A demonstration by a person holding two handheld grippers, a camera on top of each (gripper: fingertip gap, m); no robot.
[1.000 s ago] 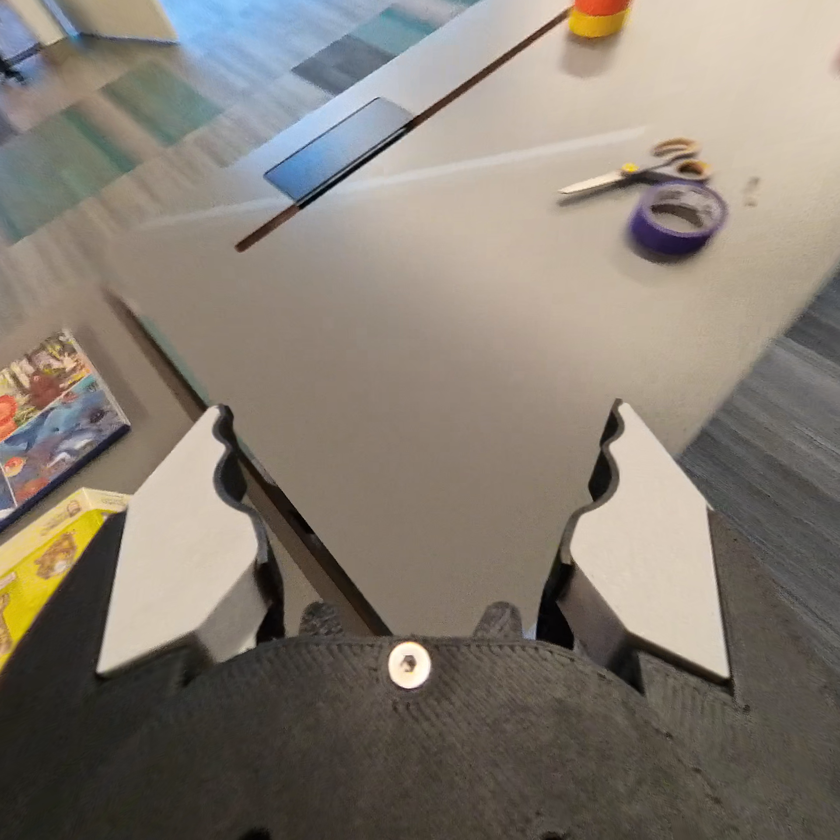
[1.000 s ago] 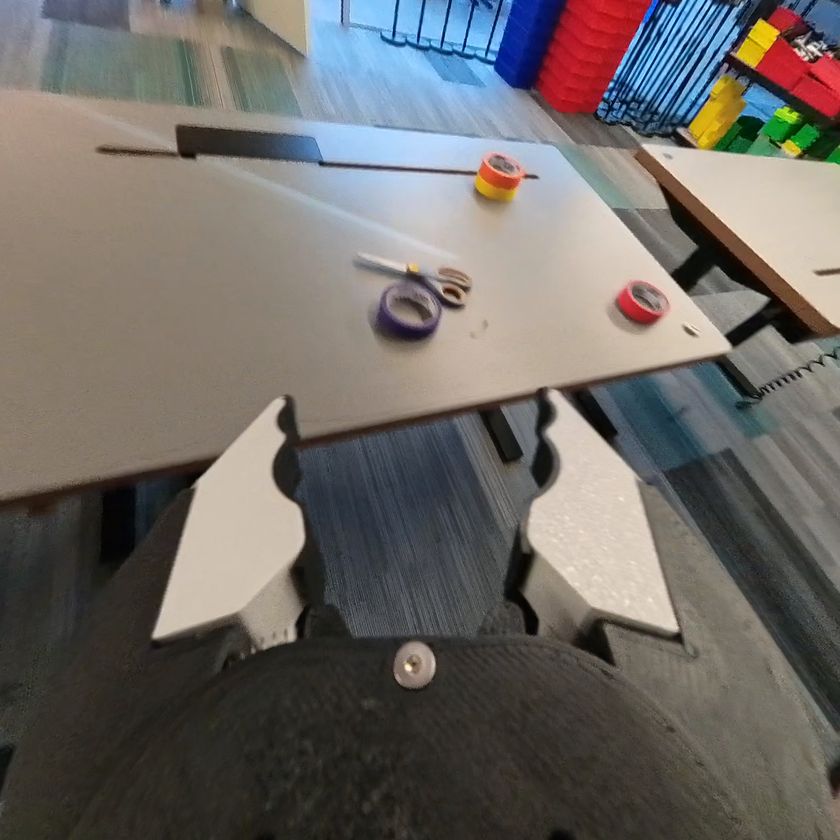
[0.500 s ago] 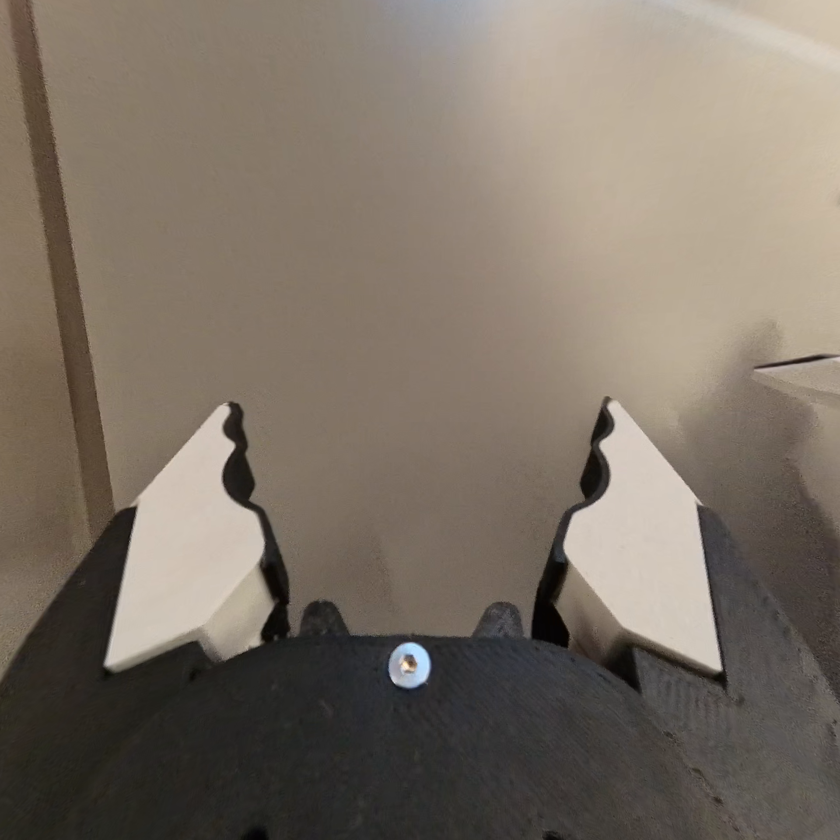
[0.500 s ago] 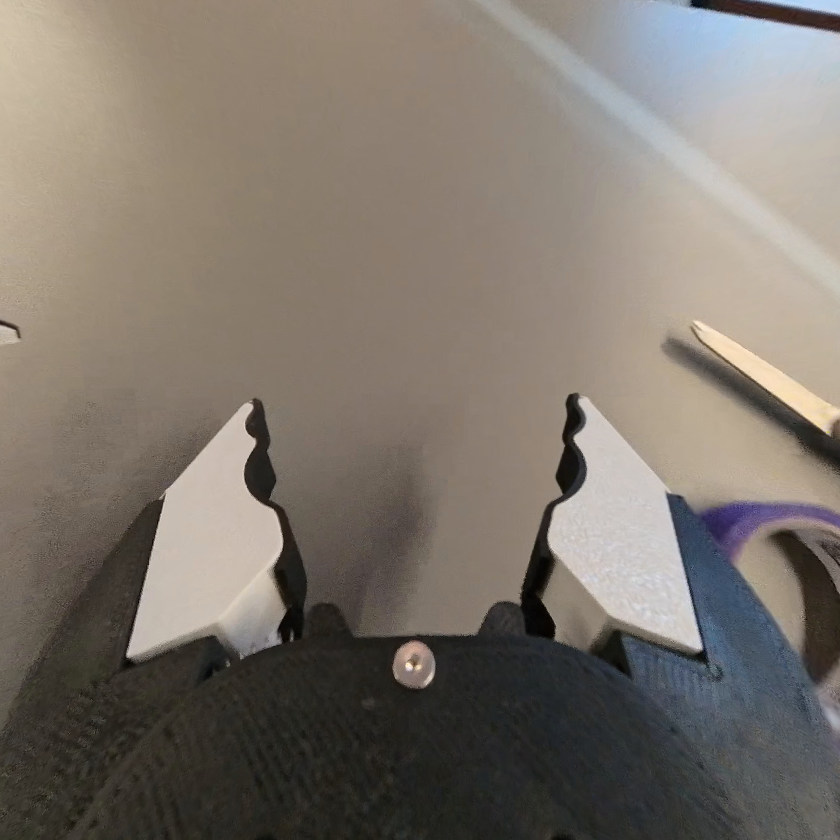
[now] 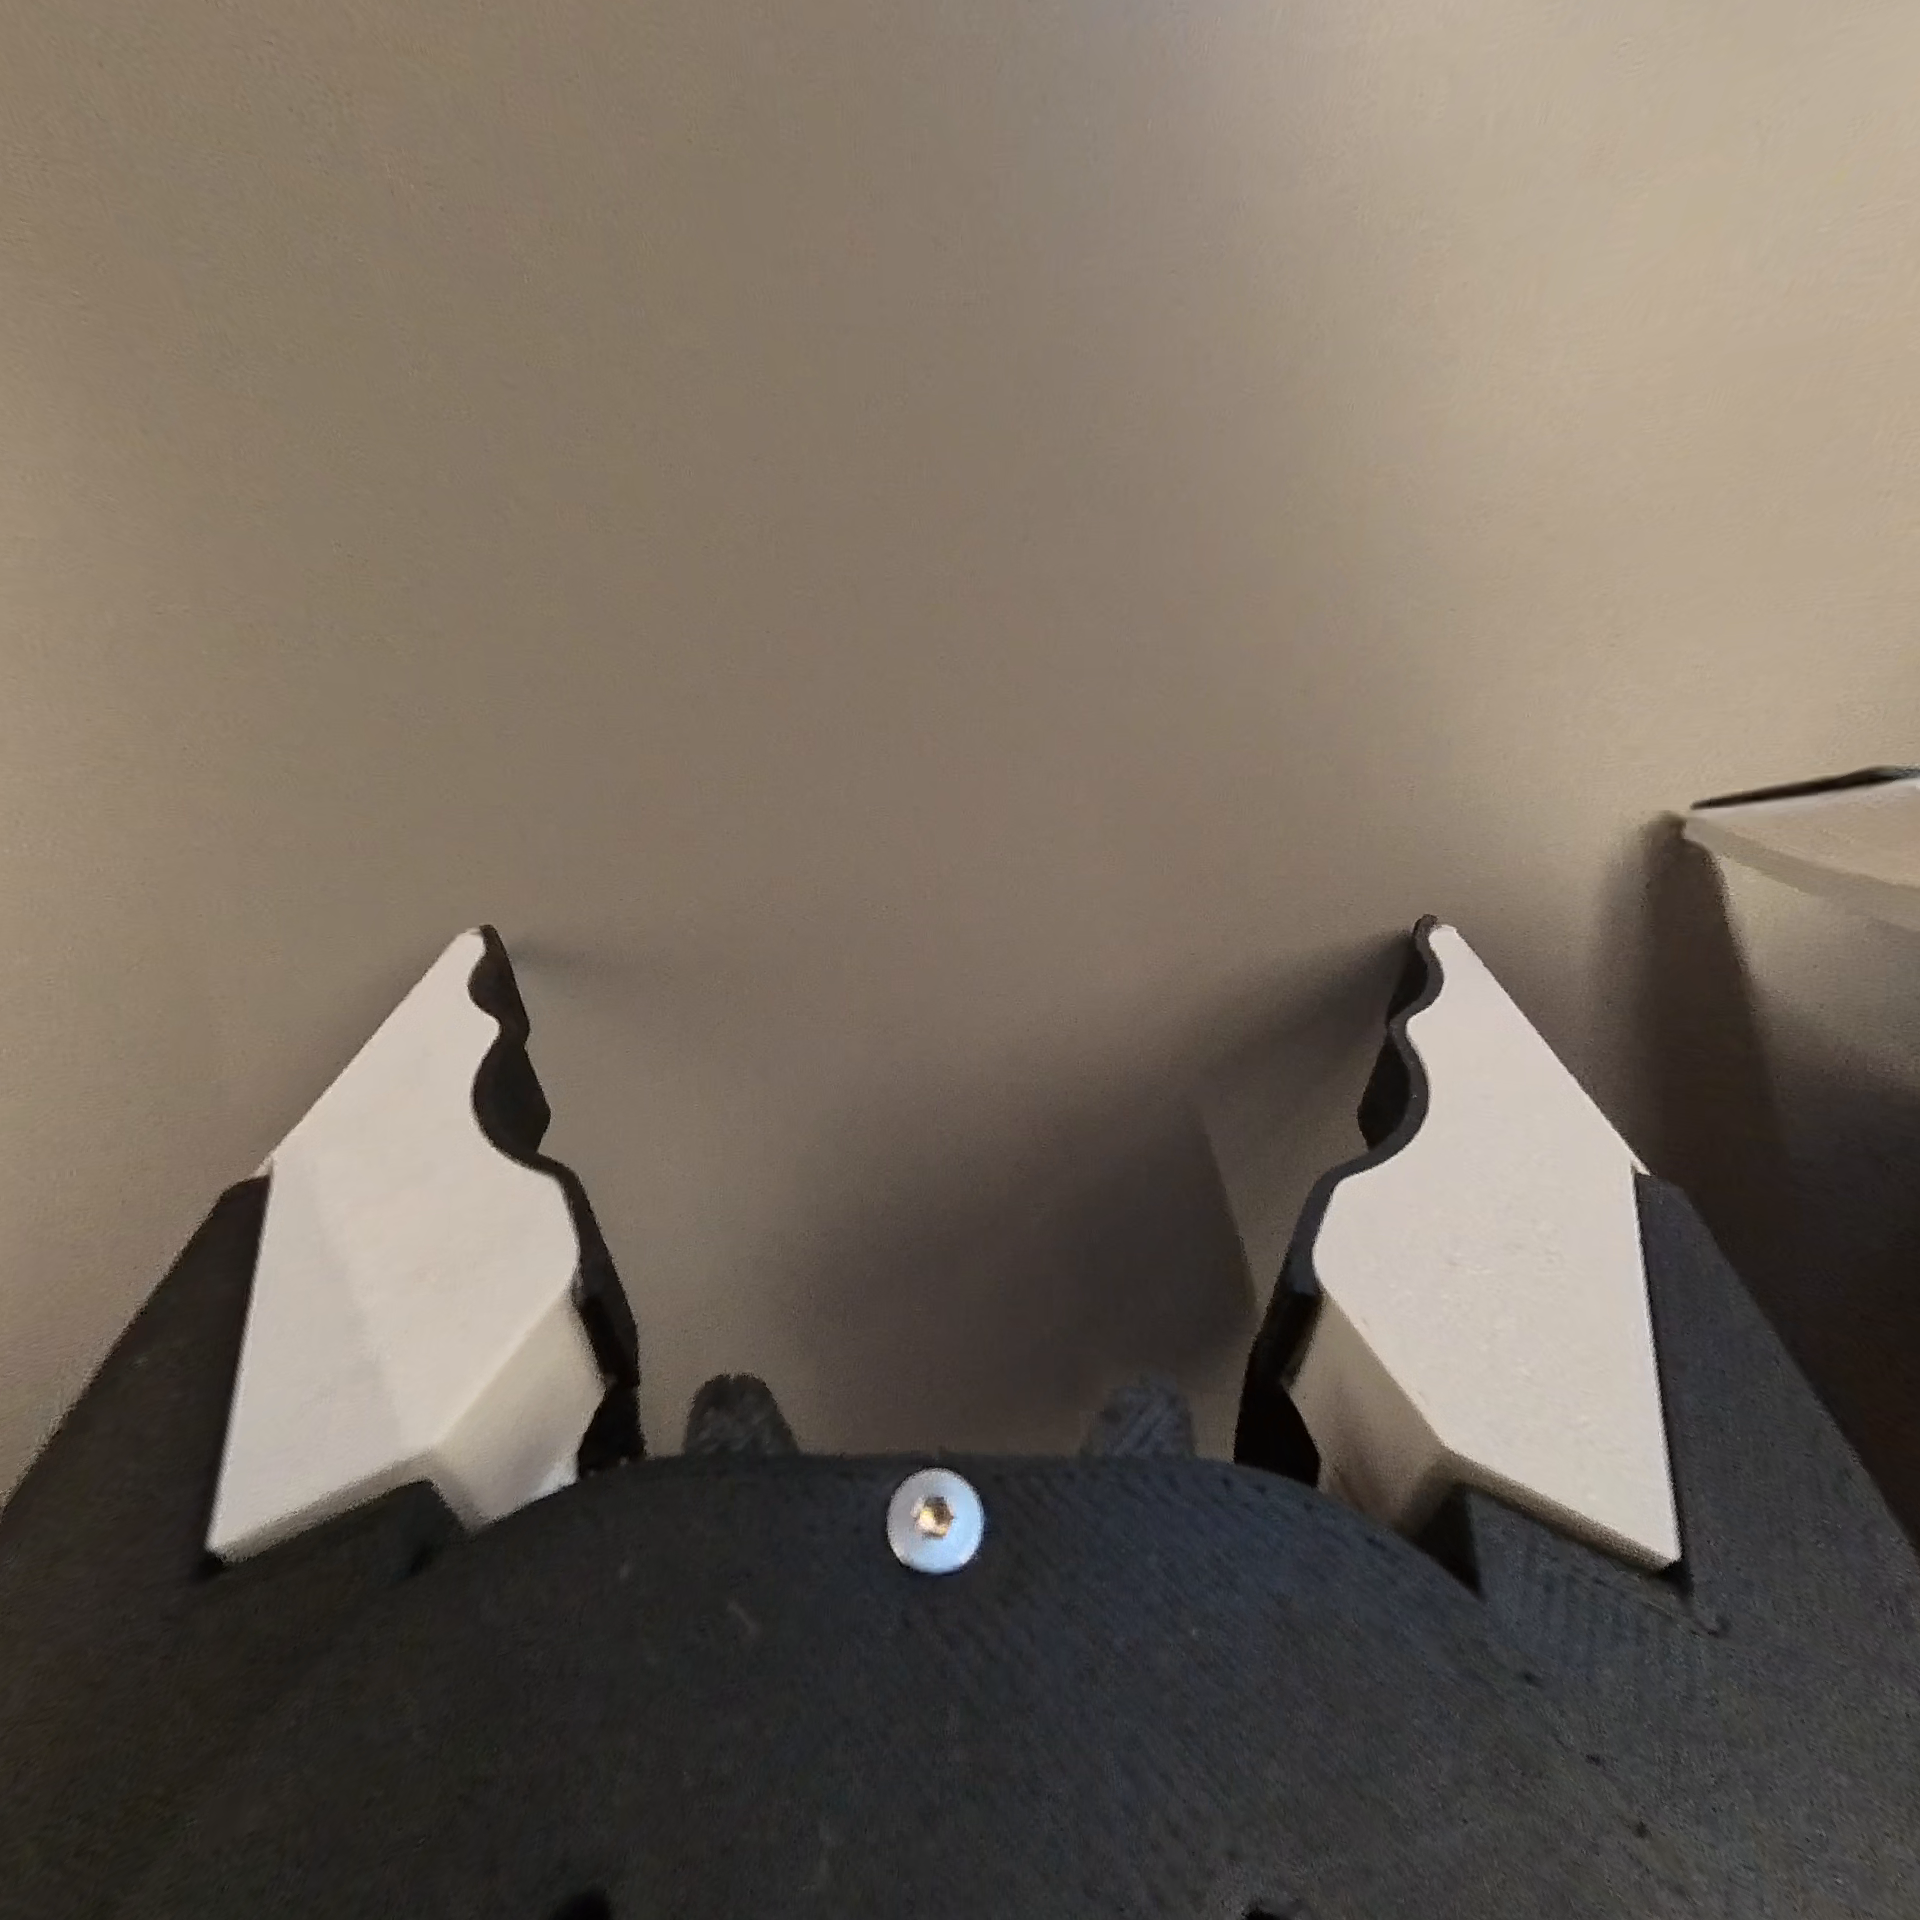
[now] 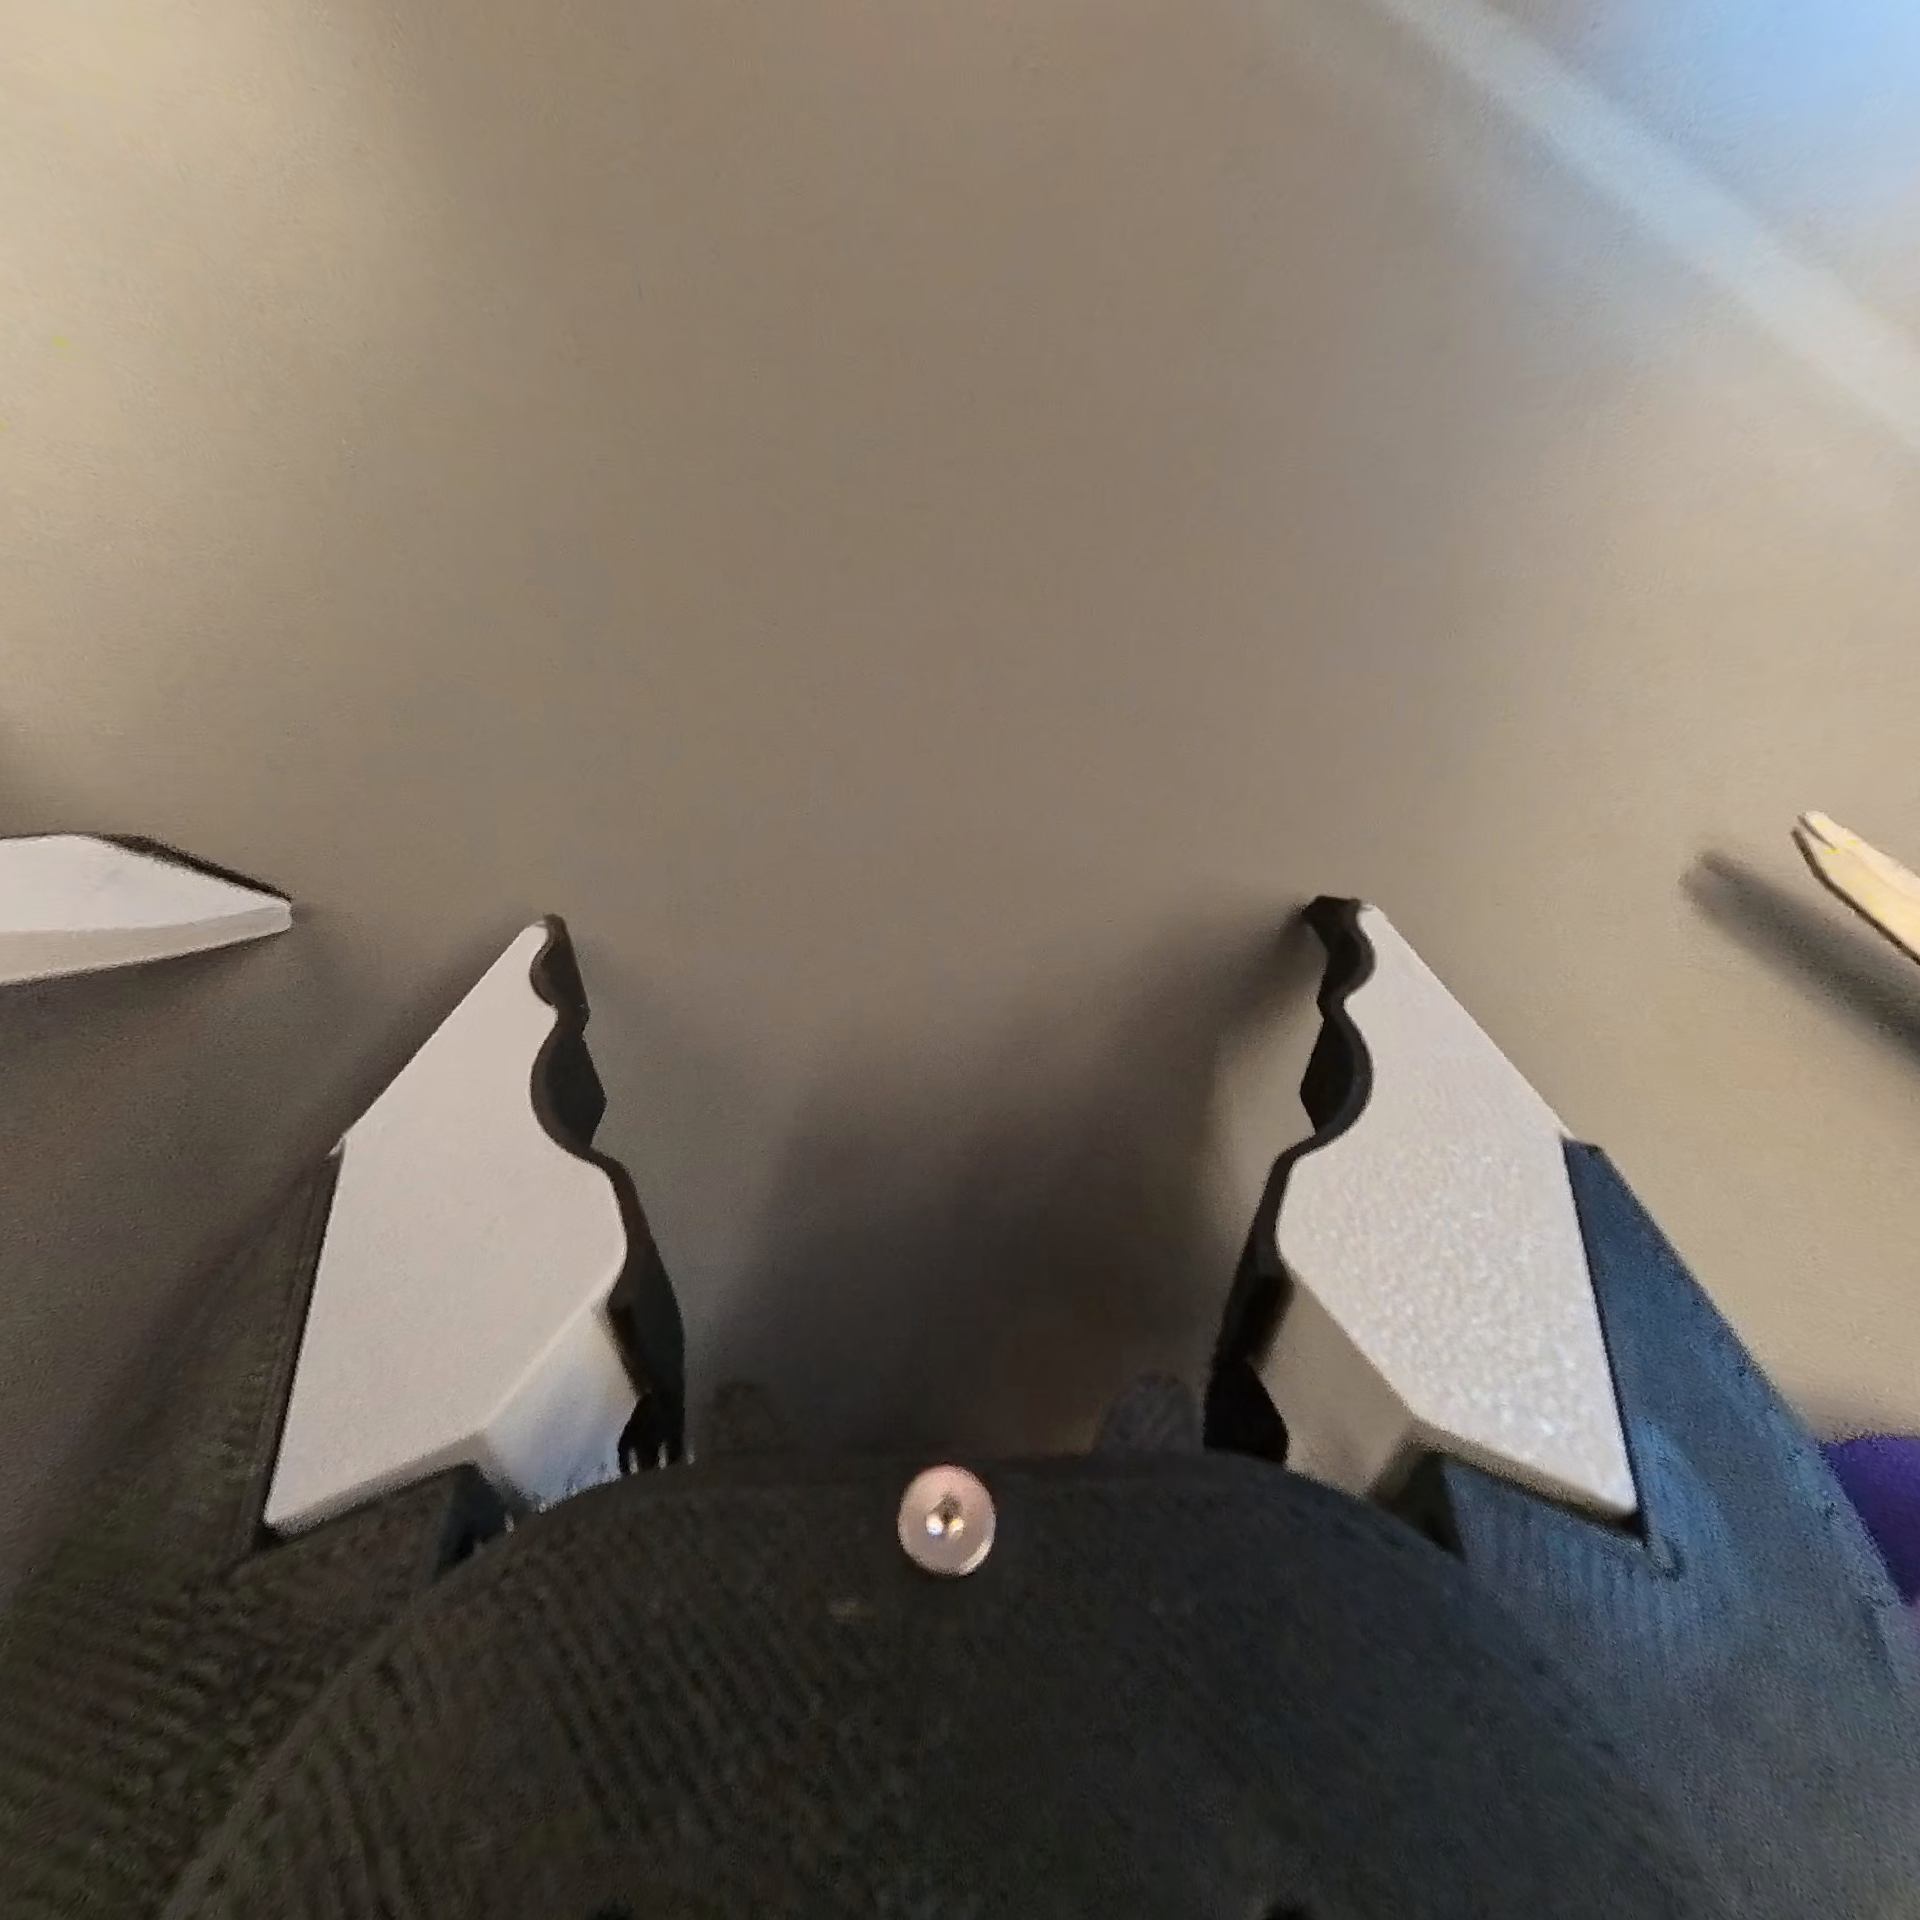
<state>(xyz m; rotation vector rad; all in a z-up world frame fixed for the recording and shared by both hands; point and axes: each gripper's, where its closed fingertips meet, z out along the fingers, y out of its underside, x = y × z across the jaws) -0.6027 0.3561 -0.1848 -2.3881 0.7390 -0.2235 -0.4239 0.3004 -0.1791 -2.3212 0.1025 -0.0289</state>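
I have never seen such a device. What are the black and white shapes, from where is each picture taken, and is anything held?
Each picture comes from a camera mounted on a hand-held black gripper with two white fingers, looking forward along them. The left gripper and the right gripper both have jaws wide apart and hold nothing, close above a plain grey table top. In the right wrist view, a pale scissor blade tip lies on the right and a bit of purple tape roll shows behind the gripper. The white wedge at each picture's edge is the other gripper's finger.
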